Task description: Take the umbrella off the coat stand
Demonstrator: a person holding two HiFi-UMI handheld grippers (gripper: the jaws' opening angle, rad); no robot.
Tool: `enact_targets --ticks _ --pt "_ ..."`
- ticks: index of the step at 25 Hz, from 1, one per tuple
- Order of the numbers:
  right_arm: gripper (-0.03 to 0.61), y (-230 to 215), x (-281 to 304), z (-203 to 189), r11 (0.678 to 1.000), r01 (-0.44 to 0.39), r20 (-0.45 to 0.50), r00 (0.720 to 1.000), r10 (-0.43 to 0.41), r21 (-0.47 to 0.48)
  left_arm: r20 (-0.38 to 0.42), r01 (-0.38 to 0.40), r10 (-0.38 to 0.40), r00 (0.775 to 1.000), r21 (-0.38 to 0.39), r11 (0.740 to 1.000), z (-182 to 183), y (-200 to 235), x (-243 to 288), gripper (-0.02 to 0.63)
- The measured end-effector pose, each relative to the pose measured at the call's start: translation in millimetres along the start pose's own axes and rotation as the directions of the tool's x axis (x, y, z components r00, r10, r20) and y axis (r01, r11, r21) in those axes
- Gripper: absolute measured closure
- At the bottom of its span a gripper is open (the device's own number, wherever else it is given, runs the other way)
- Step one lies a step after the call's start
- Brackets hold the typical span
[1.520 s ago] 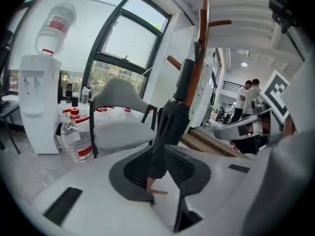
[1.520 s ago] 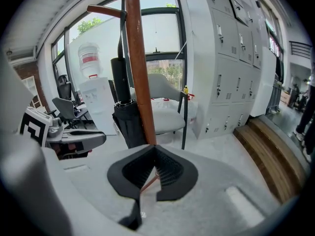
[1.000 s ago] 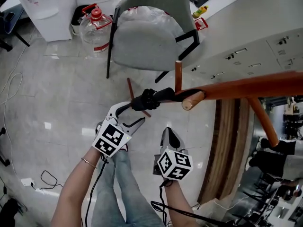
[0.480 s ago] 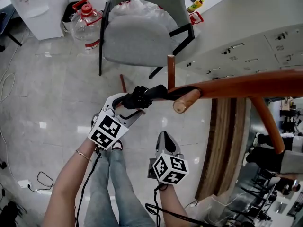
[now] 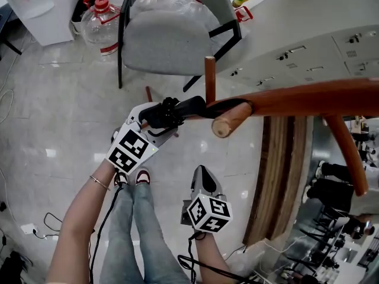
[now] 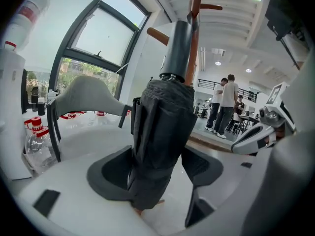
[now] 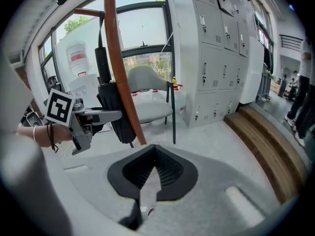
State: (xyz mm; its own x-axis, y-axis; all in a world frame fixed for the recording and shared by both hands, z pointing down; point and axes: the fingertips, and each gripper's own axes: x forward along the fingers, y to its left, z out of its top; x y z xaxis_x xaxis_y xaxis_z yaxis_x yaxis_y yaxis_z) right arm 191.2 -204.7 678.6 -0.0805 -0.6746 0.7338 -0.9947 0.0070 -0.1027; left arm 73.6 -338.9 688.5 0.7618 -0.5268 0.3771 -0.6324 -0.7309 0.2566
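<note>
A folded black umbrella (image 5: 172, 112) hangs from a peg (image 5: 231, 120) of the brown wooden coat stand (image 5: 296, 99). My left gripper (image 5: 157, 121) is at the umbrella's folded body, which stands upright between its pads in the left gripper view (image 6: 165, 132). The jaws are opening and a gap shows beside the right pad (image 6: 202, 163). My right gripper (image 5: 203, 175) hangs lower, apart from the stand, shut with nothing in it. In the right gripper view the umbrella (image 7: 115, 112) hangs behind the stand's slanted pole (image 7: 118, 73).
A grey chair (image 5: 172, 40) and a water bottle (image 5: 98, 22) stand beyond the umbrella. White lockers (image 5: 320, 40) and a wooden step (image 5: 278, 164) lie to the right. The person's legs are below the grippers. Cables (image 5: 35, 223) lie on the tiled floor.
My left gripper has moved forward so the umbrella now sits between its jaws. The right gripper has drifted a little lower.
</note>
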Motion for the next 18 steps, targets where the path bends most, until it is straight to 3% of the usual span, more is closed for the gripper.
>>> enact_targets --ticks 9,18 --pt "0.574 -12 0 -9 1.0 0.003 -0.018 1.0 -0.003 0.005 -0.026 0.065 -0.064 0.998 0.063 0.996 4 0 14 0.316" --pt "0.574 -10 2 -12 1.0 -0.013 -0.028 1.0 0.013 -0.004 -0.034 0.026 -0.022 0.999 0.105 0.994 6 6 16 0.319"
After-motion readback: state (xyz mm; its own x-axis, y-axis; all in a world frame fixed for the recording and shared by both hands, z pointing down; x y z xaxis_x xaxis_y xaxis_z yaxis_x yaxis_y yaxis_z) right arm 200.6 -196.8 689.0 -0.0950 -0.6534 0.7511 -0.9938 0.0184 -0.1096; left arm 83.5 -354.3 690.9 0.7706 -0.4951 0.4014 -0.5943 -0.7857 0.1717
